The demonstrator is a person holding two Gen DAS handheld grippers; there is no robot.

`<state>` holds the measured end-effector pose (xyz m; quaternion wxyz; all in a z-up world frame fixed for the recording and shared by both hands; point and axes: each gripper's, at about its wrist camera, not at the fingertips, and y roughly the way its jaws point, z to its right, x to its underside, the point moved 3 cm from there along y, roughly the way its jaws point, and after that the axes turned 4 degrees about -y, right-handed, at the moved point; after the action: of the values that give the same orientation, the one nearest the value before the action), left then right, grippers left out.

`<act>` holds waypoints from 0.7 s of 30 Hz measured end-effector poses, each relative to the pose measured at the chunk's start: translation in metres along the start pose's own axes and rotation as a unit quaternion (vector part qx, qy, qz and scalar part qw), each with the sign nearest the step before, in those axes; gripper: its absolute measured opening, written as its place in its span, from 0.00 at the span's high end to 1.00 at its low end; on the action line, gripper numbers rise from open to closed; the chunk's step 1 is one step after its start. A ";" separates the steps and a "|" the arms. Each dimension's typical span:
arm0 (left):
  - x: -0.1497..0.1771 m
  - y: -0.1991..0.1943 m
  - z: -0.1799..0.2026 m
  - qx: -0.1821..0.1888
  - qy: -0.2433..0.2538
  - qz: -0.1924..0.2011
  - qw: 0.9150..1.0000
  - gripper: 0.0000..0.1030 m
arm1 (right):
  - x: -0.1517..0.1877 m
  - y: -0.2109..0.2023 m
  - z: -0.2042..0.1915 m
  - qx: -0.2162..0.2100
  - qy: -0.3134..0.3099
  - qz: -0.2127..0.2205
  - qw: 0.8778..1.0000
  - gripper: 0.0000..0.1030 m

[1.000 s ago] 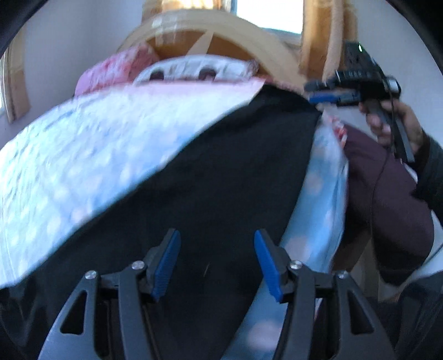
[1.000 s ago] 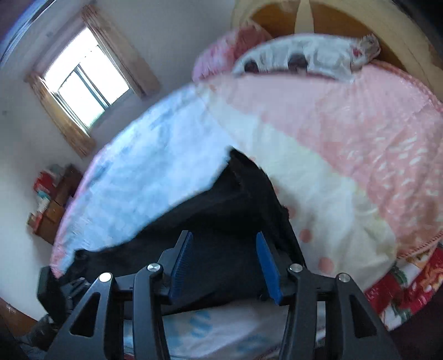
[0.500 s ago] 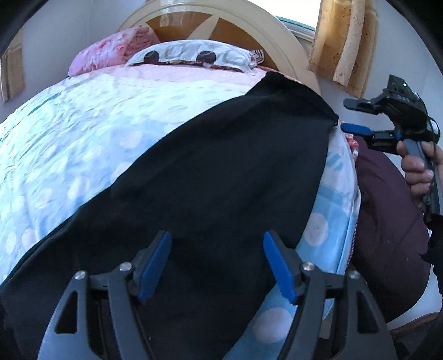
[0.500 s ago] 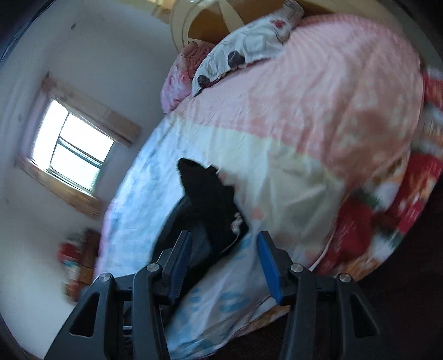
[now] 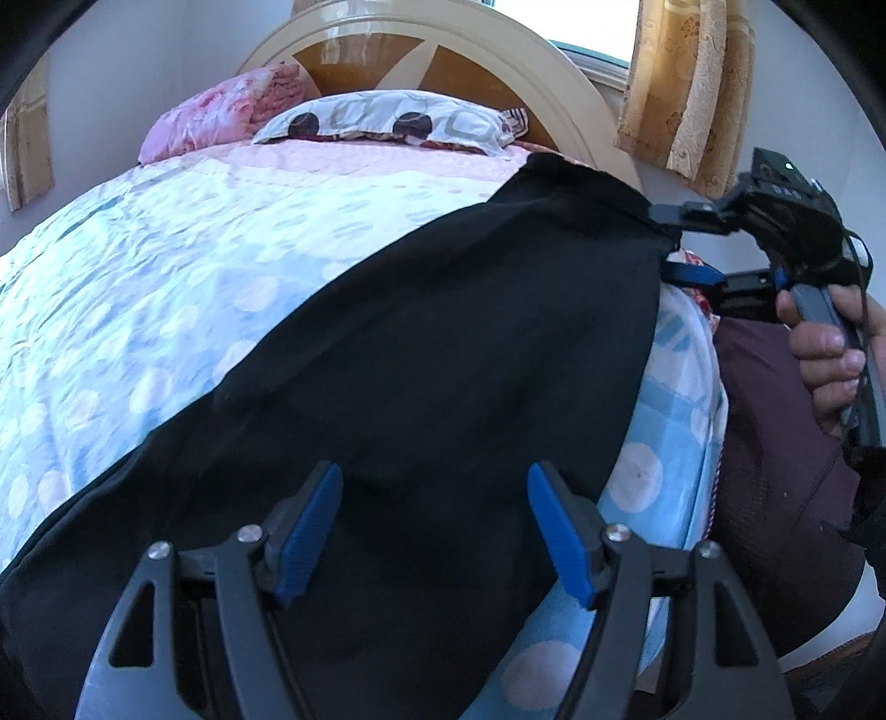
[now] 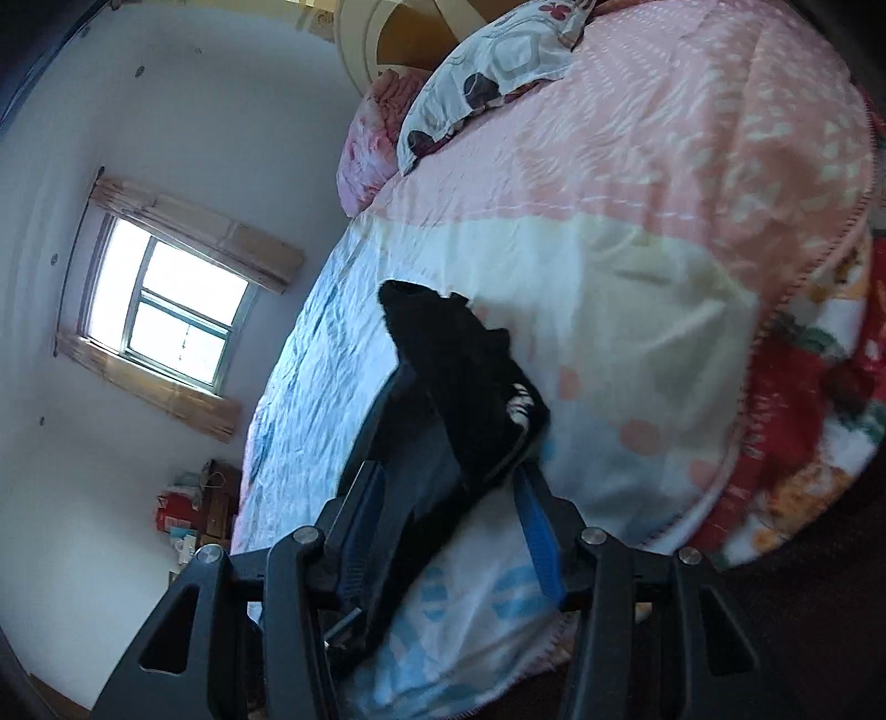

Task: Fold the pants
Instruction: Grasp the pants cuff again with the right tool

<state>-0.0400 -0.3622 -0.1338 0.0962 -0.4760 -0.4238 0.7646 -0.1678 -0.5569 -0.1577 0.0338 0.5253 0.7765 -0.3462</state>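
Note:
Black pants (image 5: pixel 443 343) lie stretched along the right side of a bed with a blue and pink dotted quilt (image 5: pixel 166 266). My left gripper (image 5: pixel 434 531) is open and hovers just above the near end of the pants, holding nothing. My right gripper (image 5: pixel 673 243) shows in the left wrist view at the far right corner of the pants, jaws apart on either side of the cloth edge. In the right wrist view the right gripper (image 6: pixel 448 520) is open, with the pants' corner (image 6: pixel 454 376) lying between its fingers.
A patterned pillow (image 5: pixel 387 119) and a pink folded blanket (image 5: pixel 216 116) lie at the headboard (image 5: pixel 443 39). A curtain (image 5: pixel 681 83) hangs at right. A window (image 6: pixel 166 315) and a cluttered cabinet (image 6: pixel 199 515) stand across the room. A red floral blanket (image 6: pixel 803 415) hangs over the bed edge.
My right gripper has moved in to the far corner of the pants, so the cloth edge now lies between its open fingers. My left gripper has stayed open over the near end.

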 end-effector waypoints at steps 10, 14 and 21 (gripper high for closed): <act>0.000 0.000 0.000 0.000 -0.005 0.006 1.000 0.29 | 0.003 -0.002 0.016 -0.011 0.025 0.050 0.998 0.83; 0.004 -0.012 -0.006 0.011 -0.022 0.004 1.000 0.29 | 0.006 -0.013 -0.018 -0.035 -0.036 0.066 0.997 0.89; 0.043 -0.083 -0.057 -0.011 -0.077 0.055 0.995 0.29 | 0.036 0.024 -0.145 -0.062 -0.186 0.033 0.980 0.90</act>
<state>-0.0374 -0.2549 -0.1106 0.0151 -0.4394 -0.4116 0.7983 -0.1182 -0.4399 -0.0749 0.2212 0.4738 0.7590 -0.3879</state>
